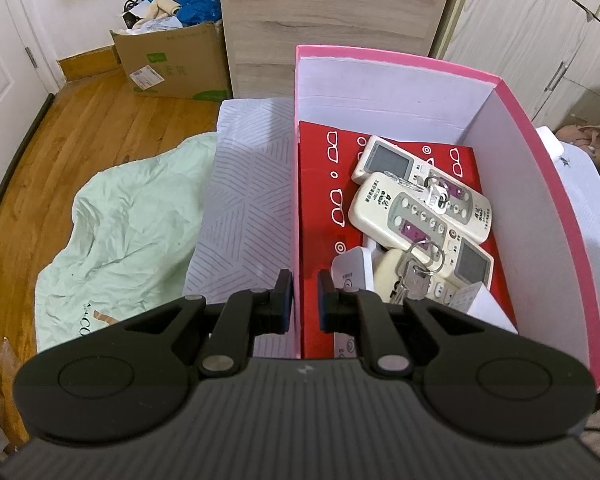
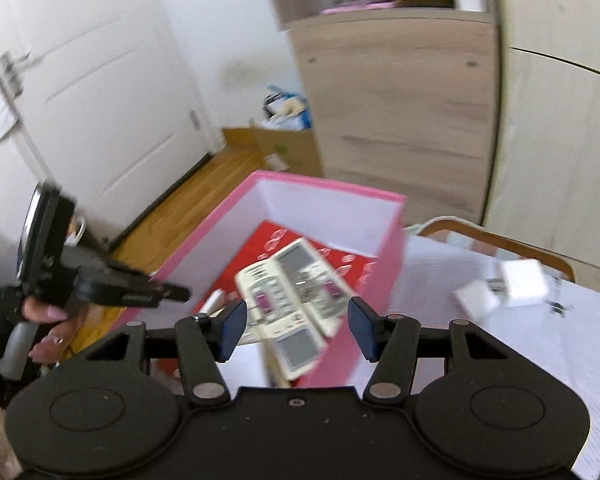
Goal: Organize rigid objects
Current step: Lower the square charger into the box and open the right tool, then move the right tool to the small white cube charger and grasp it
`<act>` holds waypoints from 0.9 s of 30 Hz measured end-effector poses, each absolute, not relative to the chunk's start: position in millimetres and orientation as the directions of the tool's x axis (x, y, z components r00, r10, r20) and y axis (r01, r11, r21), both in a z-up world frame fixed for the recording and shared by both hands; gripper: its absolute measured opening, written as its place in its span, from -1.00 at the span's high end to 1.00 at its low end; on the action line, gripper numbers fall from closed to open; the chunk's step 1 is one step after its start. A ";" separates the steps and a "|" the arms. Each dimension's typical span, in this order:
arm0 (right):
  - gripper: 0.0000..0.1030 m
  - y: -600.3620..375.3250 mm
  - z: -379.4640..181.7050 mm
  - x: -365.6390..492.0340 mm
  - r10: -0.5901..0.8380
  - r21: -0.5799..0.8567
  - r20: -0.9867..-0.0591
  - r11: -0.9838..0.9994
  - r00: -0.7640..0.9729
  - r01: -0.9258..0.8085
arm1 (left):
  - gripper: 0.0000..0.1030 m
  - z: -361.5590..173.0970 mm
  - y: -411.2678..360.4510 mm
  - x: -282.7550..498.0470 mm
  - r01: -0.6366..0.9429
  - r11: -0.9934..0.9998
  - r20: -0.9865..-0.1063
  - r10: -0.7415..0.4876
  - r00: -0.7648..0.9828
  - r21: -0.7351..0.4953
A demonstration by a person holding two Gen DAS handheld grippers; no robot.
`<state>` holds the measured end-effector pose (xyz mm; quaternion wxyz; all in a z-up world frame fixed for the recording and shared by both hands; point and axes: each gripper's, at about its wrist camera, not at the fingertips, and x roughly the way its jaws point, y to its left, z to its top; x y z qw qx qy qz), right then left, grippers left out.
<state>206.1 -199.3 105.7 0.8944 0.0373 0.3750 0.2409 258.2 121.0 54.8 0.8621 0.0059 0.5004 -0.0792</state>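
A pink box [image 1: 548, 216] with a red patterned floor holds two cream remote controls [image 1: 404, 212], a bunch of keys [image 1: 416, 276] and small white items. My left gripper [image 1: 304, 300] straddles the box's left wall [image 1: 295, 200]; its jaws stand close on either side of it, and I cannot tell whether they pinch it. My right gripper [image 2: 296, 328] is open and empty, above the near end of the box [image 2: 392, 248], over the remotes [image 2: 296, 292]. The left gripper [image 2: 172, 294] shows at the box's left wall. This view is blurred.
Two white chargers [image 2: 504, 288] lie on the white sheet right of the box. A green cloth [image 1: 120, 224] lies on the wooden floor. A cardboard box [image 1: 172, 60] stands by a wooden cabinet [image 1: 332, 12]. A white door [image 2: 80, 80] is at left.
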 end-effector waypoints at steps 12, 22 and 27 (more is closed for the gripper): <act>-0.19 -313.0 49.0 231.4 0.365 0.312 -0.638 0.928 0.678 -0.205 | 0.81 62.1 126.8 261.2 0.104 0.988 -0.855 -0.153 0.496 -0.117; -0.19 -343.5 1.8 276.8 0.334 0.442 -0.717 0.897 0.611 0.028 | 0.80 61.5 135.8 264.9 0.085 0.980 -0.847 -0.198 0.493 -0.179; -0.22 -330.8 -5.4 317.5 0.306 0.453 -0.798 0.873 0.519 0.182 | 0.81 60.9 128.6 268.4 0.090 0.985 -0.847 -0.170 0.503 -0.144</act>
